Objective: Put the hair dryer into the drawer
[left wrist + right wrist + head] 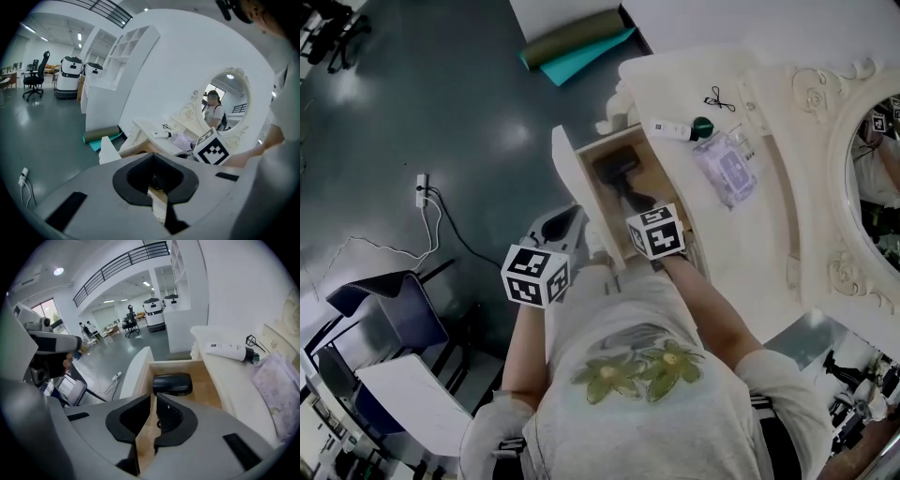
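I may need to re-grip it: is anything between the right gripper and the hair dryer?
Nothing visible does. The hair dryer lies in the open drawer, straight ahead of the right gripper, whose jaws are closing with nothing between them.

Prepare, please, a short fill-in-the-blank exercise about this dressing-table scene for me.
1. The black hair dryer lies inside the open ____.
2. The tube on the tabletop is ____ with a dark cap.
3. The rolled mat lies on the ____.
Missing words: drawer; white; floor.
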A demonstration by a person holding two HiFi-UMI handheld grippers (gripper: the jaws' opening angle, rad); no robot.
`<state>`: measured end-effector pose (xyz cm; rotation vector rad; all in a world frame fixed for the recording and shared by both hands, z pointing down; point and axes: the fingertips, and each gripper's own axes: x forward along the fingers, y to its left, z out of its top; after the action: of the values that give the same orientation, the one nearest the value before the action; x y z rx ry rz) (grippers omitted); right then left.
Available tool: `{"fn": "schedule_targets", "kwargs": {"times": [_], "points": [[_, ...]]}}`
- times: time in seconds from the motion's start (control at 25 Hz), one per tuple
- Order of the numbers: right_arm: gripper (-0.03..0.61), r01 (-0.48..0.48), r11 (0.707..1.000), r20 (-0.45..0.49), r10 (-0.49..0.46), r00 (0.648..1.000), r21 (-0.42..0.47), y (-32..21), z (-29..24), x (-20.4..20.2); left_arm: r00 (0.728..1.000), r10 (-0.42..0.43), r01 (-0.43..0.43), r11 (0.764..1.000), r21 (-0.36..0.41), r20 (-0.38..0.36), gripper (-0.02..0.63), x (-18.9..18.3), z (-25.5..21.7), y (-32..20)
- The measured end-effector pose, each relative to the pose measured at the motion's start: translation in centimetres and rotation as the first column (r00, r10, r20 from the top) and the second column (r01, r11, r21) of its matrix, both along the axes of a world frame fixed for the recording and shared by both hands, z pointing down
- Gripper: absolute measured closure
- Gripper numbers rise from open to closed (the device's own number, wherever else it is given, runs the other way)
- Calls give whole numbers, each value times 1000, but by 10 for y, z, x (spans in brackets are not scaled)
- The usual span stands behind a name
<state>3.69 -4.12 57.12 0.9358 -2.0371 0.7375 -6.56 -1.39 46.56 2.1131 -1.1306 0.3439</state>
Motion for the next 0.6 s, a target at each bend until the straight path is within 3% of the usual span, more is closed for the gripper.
{"fn": "schedule_targets", "kwargs": {"times": [0.28,0.6], "points": [[555,90,996,83,-91,992,21,23,-42,-7,1000,14,-14,999,37,-4,604,8,-16,-3],[556,82,993,117,-92,989,89,27,-76,0,999,51,-51,996,67,5,603,16,-29,0]]}}
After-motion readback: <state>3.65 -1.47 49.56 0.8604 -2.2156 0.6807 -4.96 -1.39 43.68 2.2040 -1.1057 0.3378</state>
